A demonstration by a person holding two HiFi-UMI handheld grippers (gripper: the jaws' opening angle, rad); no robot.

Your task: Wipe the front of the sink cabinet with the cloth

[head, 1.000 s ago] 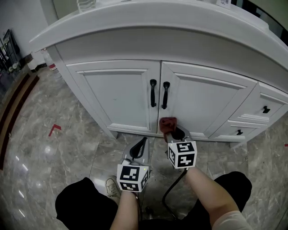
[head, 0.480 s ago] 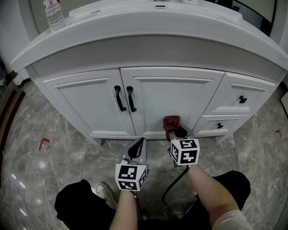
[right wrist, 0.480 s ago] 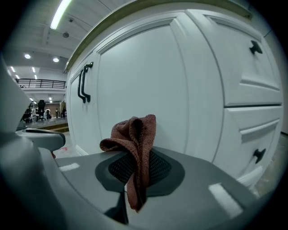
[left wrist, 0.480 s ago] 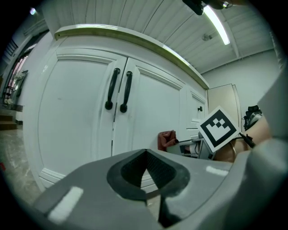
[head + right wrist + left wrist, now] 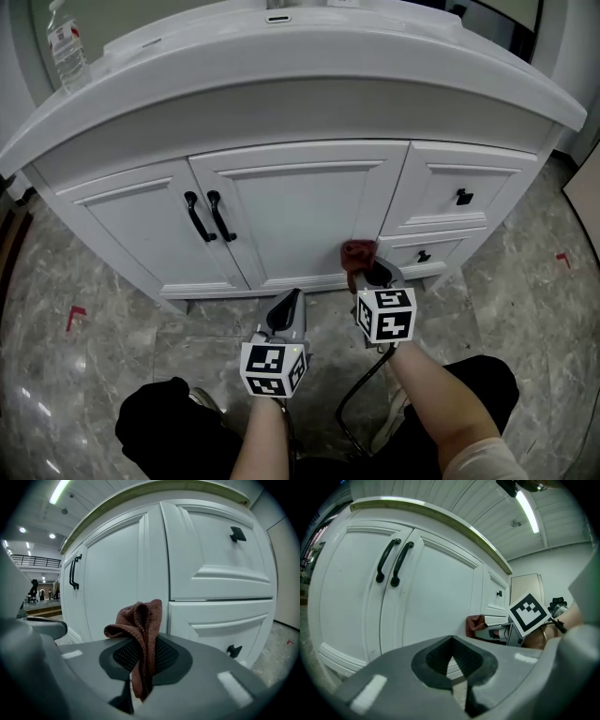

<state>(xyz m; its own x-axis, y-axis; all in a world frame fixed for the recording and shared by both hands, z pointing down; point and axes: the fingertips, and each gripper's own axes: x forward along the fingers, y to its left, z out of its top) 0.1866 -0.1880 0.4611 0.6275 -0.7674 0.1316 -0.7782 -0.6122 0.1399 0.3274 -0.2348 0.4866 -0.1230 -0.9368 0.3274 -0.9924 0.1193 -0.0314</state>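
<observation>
The view has slid rightward along the sink cabinet (image 5: 300, 202); its door handles (image 5: 208, 216) now lie left, its drawers (image 5: 455, 195) ahead; the right gripper (image 5: 368, 275) pinches the cloth (image 5: 356, 255) near the cabinet's lower front, seemingly short of contact; the left gripper (image 5: 289, 306) is closed on nothing; the floor (image 5: 122, 309) before the cabinet leaves sweeping room.

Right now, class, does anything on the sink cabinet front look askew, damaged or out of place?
Nothing stands out: the cabinet doors and drawers sit shut, and the cloth is pinched in the right hand-held gripper.
</observation>
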